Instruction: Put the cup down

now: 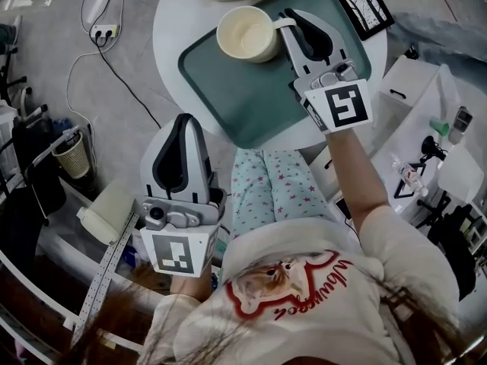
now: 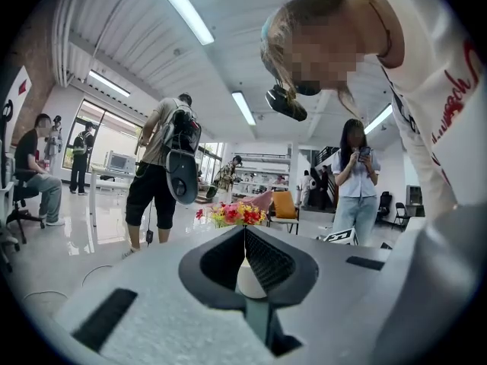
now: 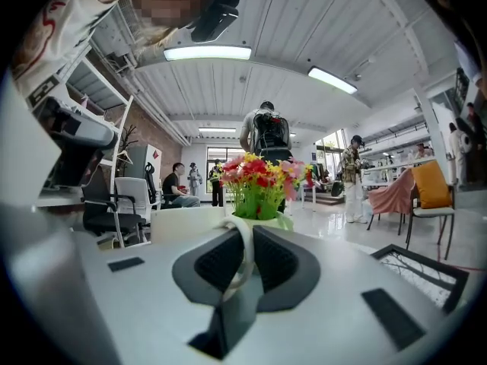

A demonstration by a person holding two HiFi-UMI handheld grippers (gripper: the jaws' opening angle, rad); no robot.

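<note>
Right now the right gripper (image 1: 291, 17) is pinching the handle (image 3: 242, 238) of the cream cup (image 1: 246, 33) between its jaws. The cup is sitting low over the far end of the green tray (image 1: 228, 90) (resting on it or just above, I cannot tell). So the setting-down is looking nearly done, with the letting go remaining. The left gripper (image 1: 185, 122) is hanging closed and empty, off the round white table (image 1: 171, 21). Beyond the cup, flowers (image 3: 262, 181) are standing, and people are milling about a bright, strip-lit room.
</note>
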